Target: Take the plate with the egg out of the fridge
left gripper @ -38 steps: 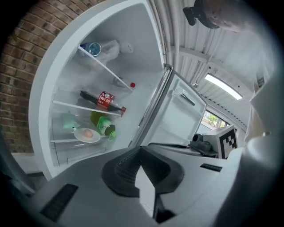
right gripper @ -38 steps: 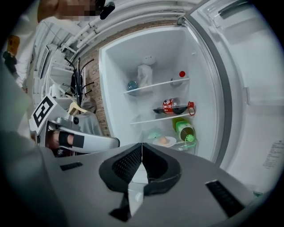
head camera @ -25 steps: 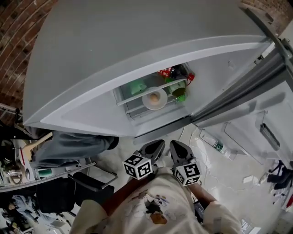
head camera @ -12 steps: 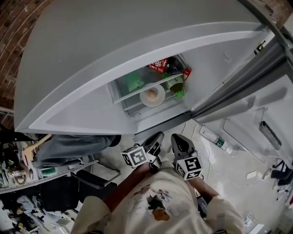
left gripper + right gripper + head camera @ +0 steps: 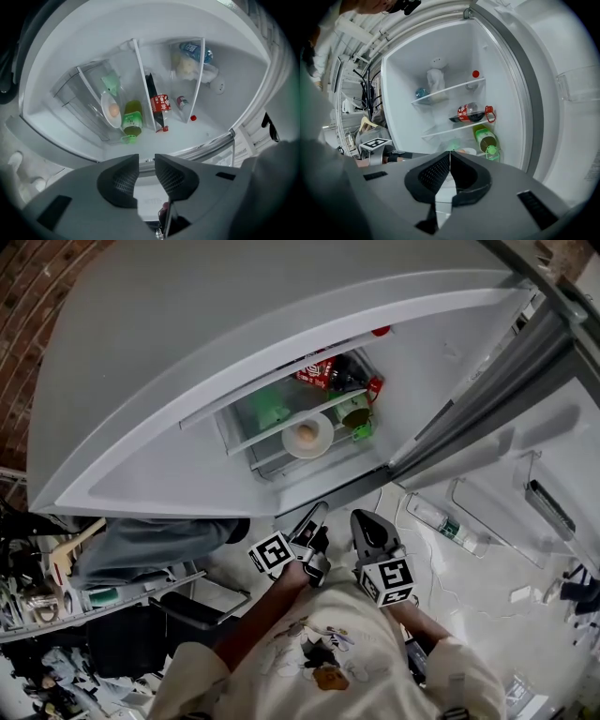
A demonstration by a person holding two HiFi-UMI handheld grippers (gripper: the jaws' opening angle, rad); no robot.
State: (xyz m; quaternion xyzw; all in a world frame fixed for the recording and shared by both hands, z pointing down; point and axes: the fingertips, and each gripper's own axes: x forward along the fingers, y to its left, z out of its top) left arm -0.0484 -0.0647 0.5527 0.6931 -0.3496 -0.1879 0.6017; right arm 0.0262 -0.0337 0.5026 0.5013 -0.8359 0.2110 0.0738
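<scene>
The grey, smooth-skinned fridge (image 5: 234, 324) stands open, its door (image 5: 525, 456) swung wide to the person's right with clear plastic racks showing on its inner face. By the look of it the task is at the approach: nothing has been touched yet, and both grippers hang low in front of the opening, well apart from the shelves. Inside, white walls frame thin, flat shelves (image 5: 450, 91) with pale edges. The left gripper (image 5: 146, 164) has just been opening its jaws; a narrow gap now shows between the ribbed dark pads, with nothing in it. The right gripper (image 5: 450, 157) has its jaws pressed together on nothing. A dark cola bottle (image 5: 471, 113) with a red label lies on its side on the middle shelf, and a green bottle (image 5: 486, 138) lies below it. Just beside that bottle, on the lower shelf, sits the round, shallow white plate (image 5: 326, 432), glossy and probably hard, with a single smooth tan egg (image 5: 306, 434) at its middle. The next move likely calls for reaching in and closing on the plate's rim, then keeping it level so the egg cannot roll off.
</scene>
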